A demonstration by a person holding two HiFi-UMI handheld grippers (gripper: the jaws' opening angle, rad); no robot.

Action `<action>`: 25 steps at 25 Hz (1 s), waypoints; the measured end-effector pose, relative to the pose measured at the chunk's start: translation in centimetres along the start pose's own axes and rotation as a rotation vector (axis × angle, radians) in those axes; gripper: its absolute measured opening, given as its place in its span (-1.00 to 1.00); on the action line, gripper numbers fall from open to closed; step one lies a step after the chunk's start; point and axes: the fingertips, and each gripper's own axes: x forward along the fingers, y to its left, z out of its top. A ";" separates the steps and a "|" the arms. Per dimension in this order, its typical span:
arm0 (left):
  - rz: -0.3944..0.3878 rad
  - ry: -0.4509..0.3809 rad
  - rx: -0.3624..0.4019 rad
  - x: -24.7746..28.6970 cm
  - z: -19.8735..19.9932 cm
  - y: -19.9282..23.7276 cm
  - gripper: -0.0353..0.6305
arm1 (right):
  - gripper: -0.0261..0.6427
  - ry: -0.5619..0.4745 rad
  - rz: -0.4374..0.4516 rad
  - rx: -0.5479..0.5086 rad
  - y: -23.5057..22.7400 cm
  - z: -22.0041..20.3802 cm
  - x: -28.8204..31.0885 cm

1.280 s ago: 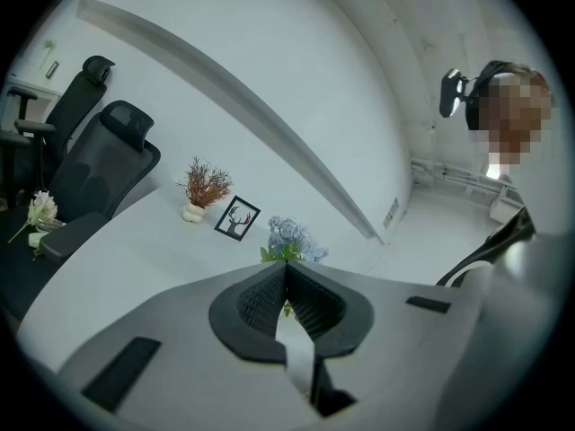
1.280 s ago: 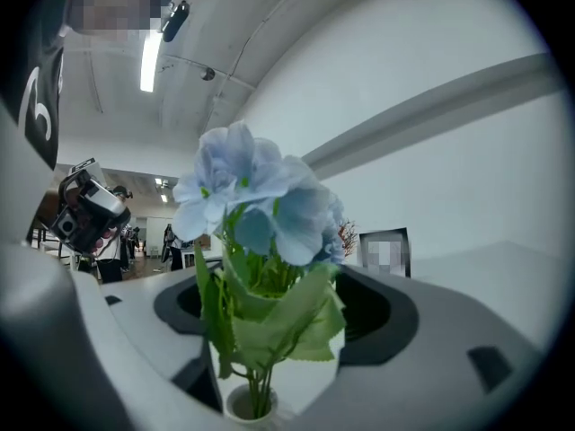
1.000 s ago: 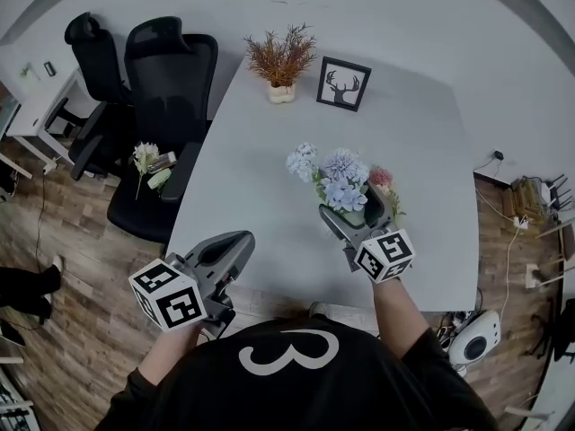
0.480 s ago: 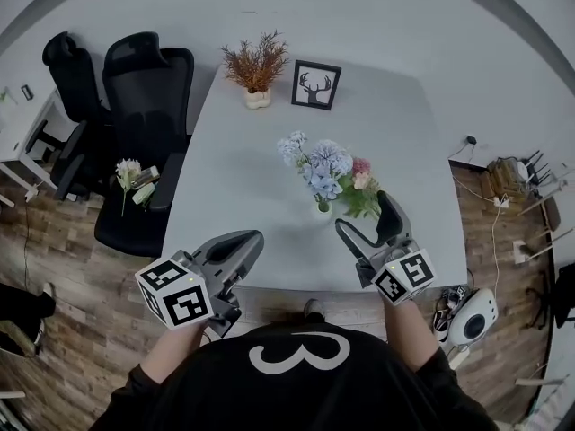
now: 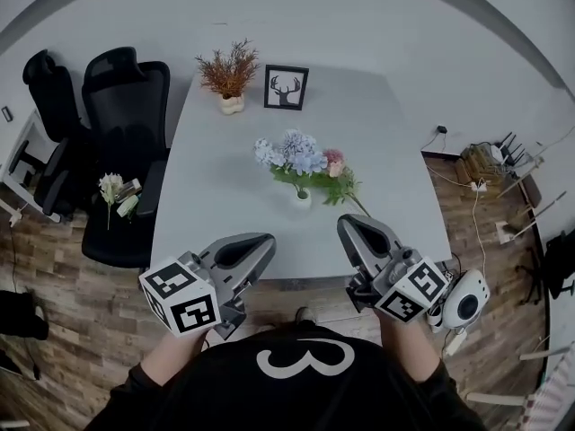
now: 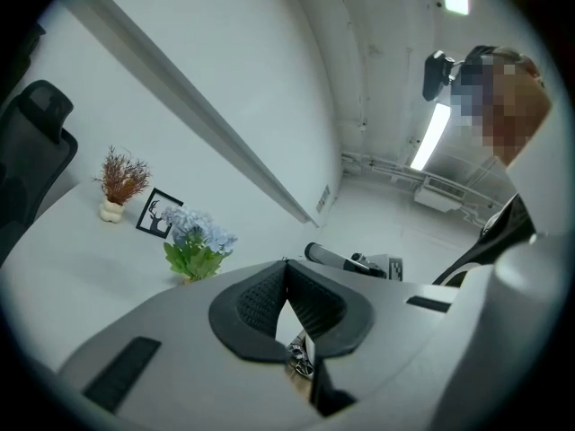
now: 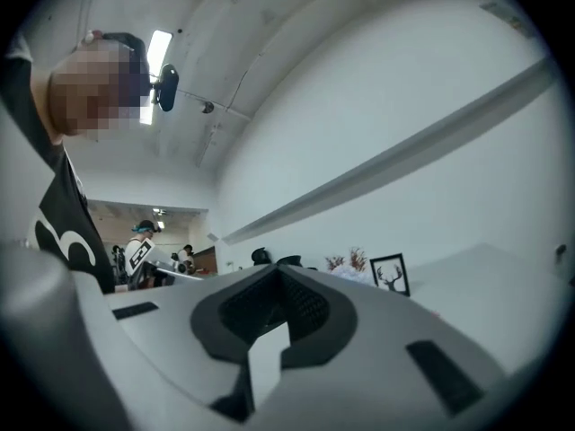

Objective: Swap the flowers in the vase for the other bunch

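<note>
A bunch of blue, white and pink flowers (image 5: 301,158) stands in a small white vase (image 5: 301,199) at the middle of the pale table (image 5: 395,151); the left gripper view shows this bunch (image 6: 199,241) too. The other bunch (image 5: 114,191), white and green, lies on the seat of a black chair (image 5: 126,133) left of the table. My left gripper (image 5: 260,241) hovers at the table's near edge, shut and empty (image 6: 286,266). My right gripper (image 5: 353,225) is level with it, near the same edge, also shut on nothing (image 7: 277,268). Both are well short of the vase.
A dried rust-coloured plant in a pale pot (image 5: 229,74) and a framed deer picture (image 5: 286,87) stand at the table's far end. A second black chair (image 5: 49,106) is at far left. A white device (image 5: 465,302) and cables lie on the floor at right.
My right gripper has drawn back from the flowers toward my body and closed its jaws. The flowers stay upright in the vase. My left gripper shifted slightly along the near edge.
</note>
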 end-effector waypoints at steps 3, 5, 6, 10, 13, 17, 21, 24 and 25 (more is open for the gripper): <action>-0.026 -0.003 0.027 0.1 0.1 -2.0 -0.86 | -0.90 0.062 0.076 0.032 2.3 -0.7 -0.3; -0.029 -0.008 0.039 0.1 0.1 -3.1 -0.86 | -0.90 0.108 0.107 0.046 3.2 -1.4 -0.9; -0.024 -0.010 0.050 0.1 0.0 -3.5 -0.86 | -0.90 0.130 0.115 0.054 3.4 -1.9 -1.2; 0.010 -0.013 0.099 0.4 -0.9 -5.2 -0.86 | -0.90 0.189 0.150 0.055 4.1 -2.9 -3.1; 0.038 -0.001 0.126 1.0 -2.0 -7.1 -0.86 | -0.90 0.209 0.180 0.047 4.7 -3.0 -4.8; 0.069 0.022 0.157 1.7 -3.5 -10.1 -0.86 | -0.90 0.230 0.206 0.044 5.2 -3.0 -7.3; 0.087 0.018 0.144 1.8 -4.8 -12.3 -0.86 | -0.90 0.228 0.226 0.041 5.7 -2.9 -9.4; 0.099 0.024 0.146 1.7 -5.7 -13.4 -0.86 | -0.90 0.219 0.238 0.036 6.2 -3.0 -10.4; 0.102 0.023 0.146 1.6 -5.8 -13.7 -0.86 | -0.90 0.217 0.244 0.042 6.4 -3.0 -10.6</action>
